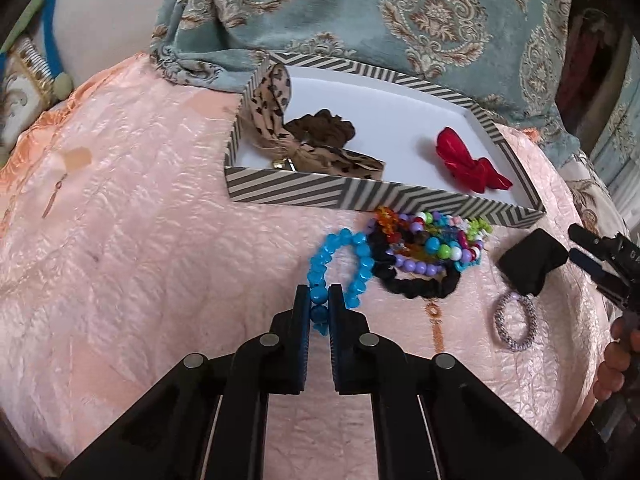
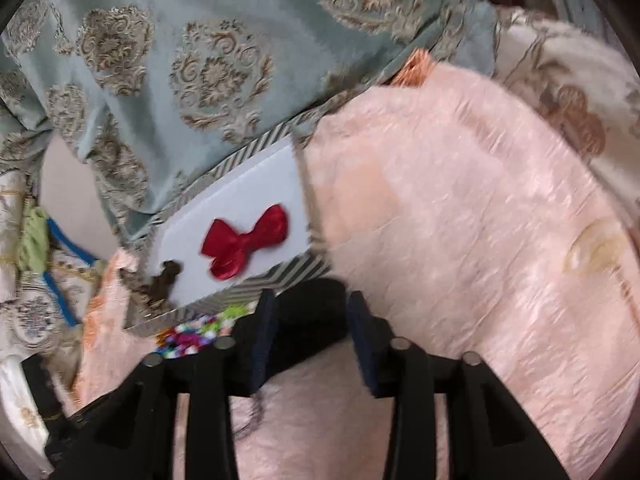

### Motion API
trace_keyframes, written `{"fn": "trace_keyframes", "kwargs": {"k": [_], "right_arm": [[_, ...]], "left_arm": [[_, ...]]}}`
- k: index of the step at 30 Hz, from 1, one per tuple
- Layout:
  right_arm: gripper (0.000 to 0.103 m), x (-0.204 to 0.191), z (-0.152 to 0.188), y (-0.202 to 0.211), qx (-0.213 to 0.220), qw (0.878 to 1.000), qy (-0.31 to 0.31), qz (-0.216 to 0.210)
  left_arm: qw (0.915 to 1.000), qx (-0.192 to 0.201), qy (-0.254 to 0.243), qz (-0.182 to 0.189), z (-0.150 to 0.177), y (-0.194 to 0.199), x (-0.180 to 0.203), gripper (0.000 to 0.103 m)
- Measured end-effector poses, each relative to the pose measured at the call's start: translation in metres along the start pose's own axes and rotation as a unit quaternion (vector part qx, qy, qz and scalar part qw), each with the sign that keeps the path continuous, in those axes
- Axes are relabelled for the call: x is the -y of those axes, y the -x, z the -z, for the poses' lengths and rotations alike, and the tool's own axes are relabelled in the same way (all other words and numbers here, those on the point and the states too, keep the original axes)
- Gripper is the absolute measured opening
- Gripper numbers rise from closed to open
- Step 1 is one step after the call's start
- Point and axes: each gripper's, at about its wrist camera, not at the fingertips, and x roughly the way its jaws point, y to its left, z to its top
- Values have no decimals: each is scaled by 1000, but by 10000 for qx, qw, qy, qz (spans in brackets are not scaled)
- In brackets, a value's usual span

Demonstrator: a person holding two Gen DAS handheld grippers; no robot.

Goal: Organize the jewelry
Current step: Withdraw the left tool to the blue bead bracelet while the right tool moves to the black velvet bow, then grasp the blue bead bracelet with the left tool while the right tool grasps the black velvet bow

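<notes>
My left gripper (image 1: 320, 292) is shut on a blue bead bracelet (image 1: 340, 256), which lies on the pink bedspread (image 1: 140, 240). To its right is a heap of coloured bead bracelets (image 1: 436, 240) over a black scrunchie (image 1: 416, 284). Behind them, a striped tray (image 1: 320, 196) holds a leopard-print bow (image 1: 272, 120), a brown scrunchie (image 1: 324, 124) and a red bow (image 1: 468, 160). My right gripper (image 2: 312, 300) stands open, with a black fabric piece (image 2: 308, 316) lying between its jaws. From the left wrist view, that gripper (image 1: 576, 246) sits at the edge of the black piece (image 1: 532, 260).
A lilac beaded bracelet (image 1: 516, 320) lies below the black piece. A thin earring (image 1: 54, 196) rests far left on the spread. A teal patterned cover (image 1: 360, 8) rises behind the tray. A person's hand (image 1: 616, 356) shows at the right edge.
</notes>
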Motion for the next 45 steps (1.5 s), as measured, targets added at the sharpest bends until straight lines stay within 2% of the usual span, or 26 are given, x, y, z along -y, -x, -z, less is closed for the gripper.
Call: {"fn": "trace_keyframes", "kwargs": {"k": [7, 9, 12, 16, 19, 25, 28, 34, 45], "right_arm": [[58, -2, 2, -41, -607, 9981, 33, -40], [58, -10, 4, -44, -638, 9975, 286, -47], [57, -26, 12, -50, -706, 9937, 851, 161], [25, -34, 18, -41, -642, 9900, 1208, 358], [19, -28, 18, -27, -543, 9924, 1081, 226], [18, -36, 18, 15, 137, 9919, 1203, -390], [18, -43, 17, 22, 272, 9896, 1218, -721], [18, -50, 24, 8, -81, 9895, 1310, -605], [18, -54, 30, 6, -126, 9886, 1403, -525]], "left_arm": [[9998, 145, -35, -129, -5, 2, 2, 0], [9997, 207, -42, -150, -7, 5, 2, 0], [9996, 219, -24, -189, -9, 5, 1, 0], [9995, 162, 27, -269, -8, 2, -2, 0], [9994, 193, 82, -290, -9, 4, -5, 0], [9993, 226, 34, -288, -9, 5, -2, 0], [9993, 233, 1, -298, -8, 5, -1, 0], [9992, 192, -56, -345, -8, 2, 1, 0], [9991, 190, -122, -365, -8, 2, 2, 0]]}}
